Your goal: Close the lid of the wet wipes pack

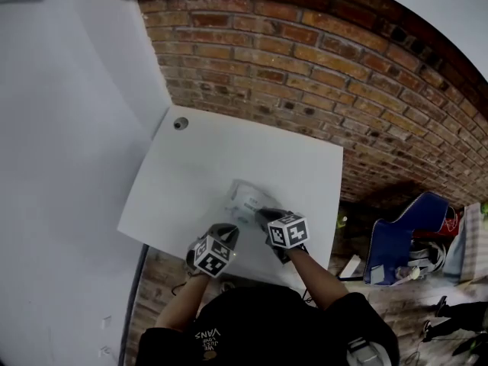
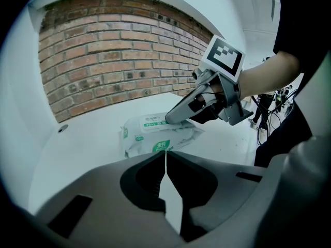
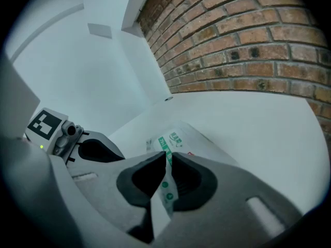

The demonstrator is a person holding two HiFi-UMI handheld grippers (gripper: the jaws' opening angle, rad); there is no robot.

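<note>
Bench (image 1: 198, 166), flat, smooth, white. Soft, crinkly wet wipes pack (image 2: 155, 138), pillow-shaped, lies by its near edge. Right tool (image 2: 168, 119) rests its grey tip on the pack's top, jaws a slit apart, unclenched. Left tool (image 2: 165, 154) is clenched empty just beside the pack.

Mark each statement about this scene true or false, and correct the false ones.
1. The wet wipes pack lies flat on the white table. True.
2. The left gripper has its jaws wide apart. False: they are together, with nothing between them.
3. The right gripper has its tip on the top of the pack. True.
4. The wall behind the table is tiled. False: it is a brick wall.
</note>
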